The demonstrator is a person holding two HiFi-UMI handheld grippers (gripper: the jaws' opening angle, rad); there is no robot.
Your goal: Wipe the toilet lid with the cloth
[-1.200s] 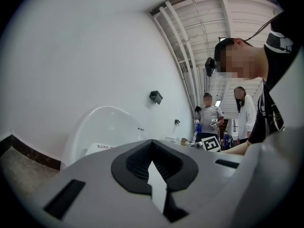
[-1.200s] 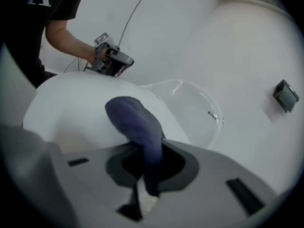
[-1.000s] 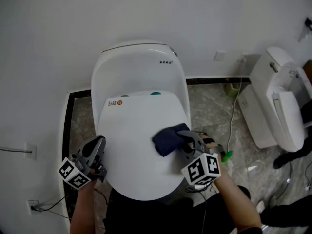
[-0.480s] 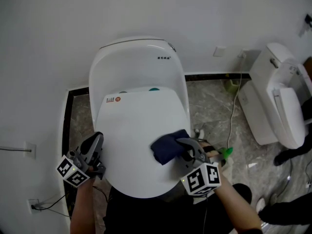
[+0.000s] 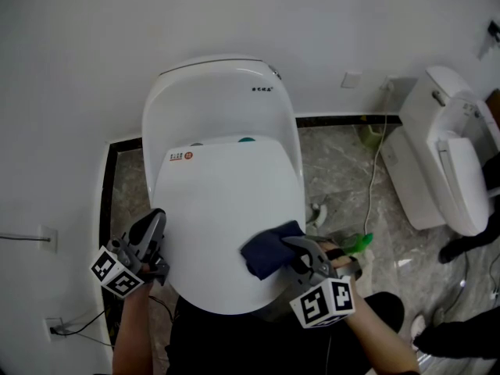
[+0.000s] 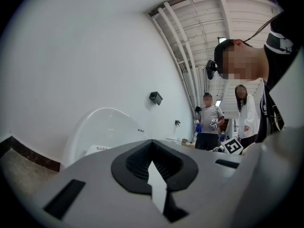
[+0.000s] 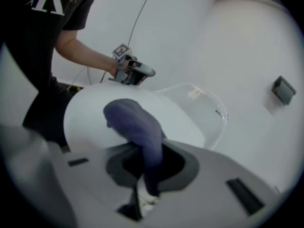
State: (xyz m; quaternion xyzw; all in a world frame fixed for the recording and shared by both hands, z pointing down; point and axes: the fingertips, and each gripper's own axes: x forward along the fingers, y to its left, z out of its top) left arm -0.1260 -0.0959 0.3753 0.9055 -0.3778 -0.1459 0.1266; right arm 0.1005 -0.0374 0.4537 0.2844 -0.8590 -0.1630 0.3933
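Observation:
The white toilet lid (image 5: 215, 209) lies closed in the middle of the head view, below the rounded tank (image 5: 215, 104). A dark blue cloth (image 5: 268, 249) rests on the lid's front right part, and my right gripper (image 5: 291, 250) is shut on it. In the right gripper view the cloth (image 7: 135, 125) bulges out from between the jaws over the lid (image 7: 95, 110). My left gripper (image 5: 152, 229) hovers at the lid's front left edge, shut and empty. The left gripper view shows my left gripper (image 6: 153, 167) with jaws together and the tank (image 6: 107, 129) beyond.
A second white toilet (image 5: 449, 166) stands at the right on the marble floor (image 5: 344, 178). A cable (image 5: 376, 170) hangs from a wall socket. A green object (image 5: 355, 243) lies on the floor by the right gripper. People (image 6: 209, 127) stand in the background of the left gripper view.
My right gripper has dragged the cloth toward the lid's front right edge. The left gripper has hardly moved.

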